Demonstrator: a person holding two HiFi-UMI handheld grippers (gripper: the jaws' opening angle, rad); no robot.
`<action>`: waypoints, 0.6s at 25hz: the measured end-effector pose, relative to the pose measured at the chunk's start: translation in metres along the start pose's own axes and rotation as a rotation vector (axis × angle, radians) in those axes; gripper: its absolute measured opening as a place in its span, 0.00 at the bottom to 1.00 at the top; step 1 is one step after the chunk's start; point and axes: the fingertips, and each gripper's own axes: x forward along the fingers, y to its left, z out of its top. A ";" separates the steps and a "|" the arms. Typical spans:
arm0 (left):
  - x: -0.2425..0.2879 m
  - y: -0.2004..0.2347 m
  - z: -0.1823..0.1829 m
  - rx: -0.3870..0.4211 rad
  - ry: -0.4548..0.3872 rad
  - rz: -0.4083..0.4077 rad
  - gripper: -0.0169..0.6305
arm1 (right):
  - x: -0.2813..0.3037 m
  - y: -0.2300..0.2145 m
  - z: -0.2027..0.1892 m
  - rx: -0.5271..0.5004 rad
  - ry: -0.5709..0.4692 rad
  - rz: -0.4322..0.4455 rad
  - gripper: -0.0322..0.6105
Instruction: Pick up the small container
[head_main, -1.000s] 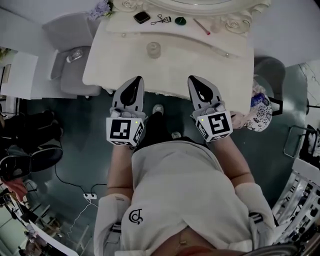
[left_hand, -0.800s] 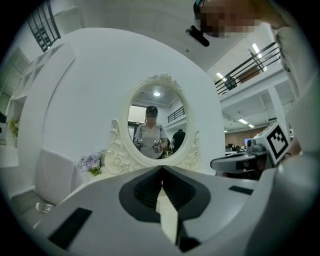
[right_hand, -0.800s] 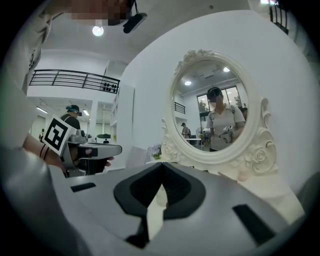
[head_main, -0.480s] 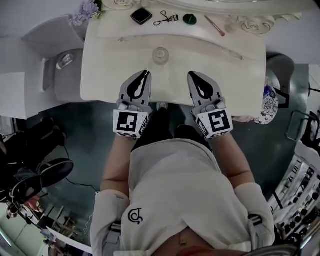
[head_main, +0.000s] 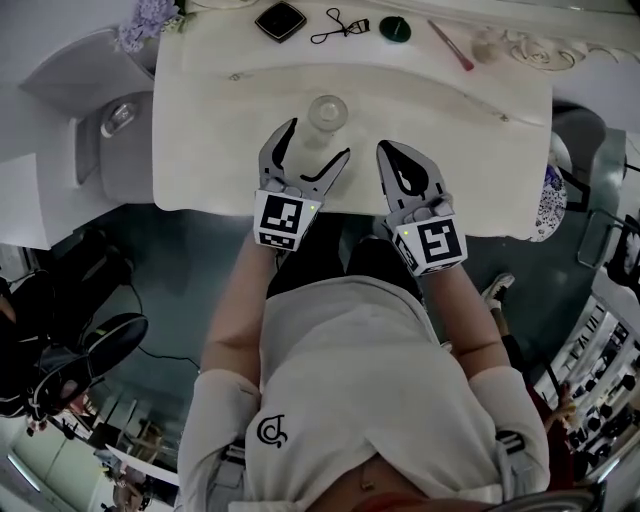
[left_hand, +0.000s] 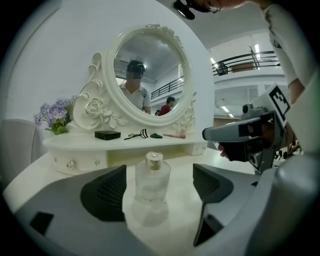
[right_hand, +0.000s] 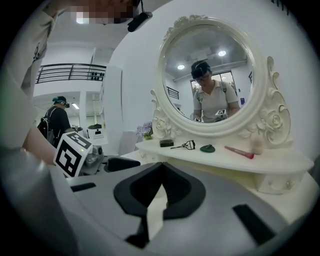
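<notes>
White and curly at its edges, a dressing table stood against a pale wall, and a big oval mirror rose at its back. A person in a white shirt stood close to the table's front edge and held a tool in each hand.

A low shelf ran under the mirror, and small things lay along it. At the far left was a bunch of purple flowers. Next came a flat black box, then a black eyelash curler. After that sat a round green thing, and then a thin pink stick that lay slanted.

On the wide table top, in front of the shelf, the left gripper pointed away from the person. Its two jaws were spreading apart. The small glass bottle stood upright on the table, near the middle and well in front of the shelf. It was clear glass with a pale cap on top. From the left gripper view the bottle stood in the gap between the two dark pads, with bare table showing on both sides of it. Neither pad touched it.

To the right of the bottle, the right gripper also pointed toward the mirror, over the table's front part. Its jaws were pressed together, with nothing between them. It stayed apart from the bottle and beside the left gripper.
</notes>
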 end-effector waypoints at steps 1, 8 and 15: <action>0.006 0.003 -0.002 0.001 0.004 0.003 0.67 | 0.002 -0.002 -0.002 0.011 0.001 -0.008 0.06; 0.041 0.013 -0.018 0.069 0.075 -0.010 0.72 | 0.005 -0.016 -0.013 0.030 0.028 -0.037 0.06; 0.064 0.014 -0.025 0.078 0.123 -0.014 0.72 | 0.001 -0.028 -0.018 0.069 0.043 -0.060 0.06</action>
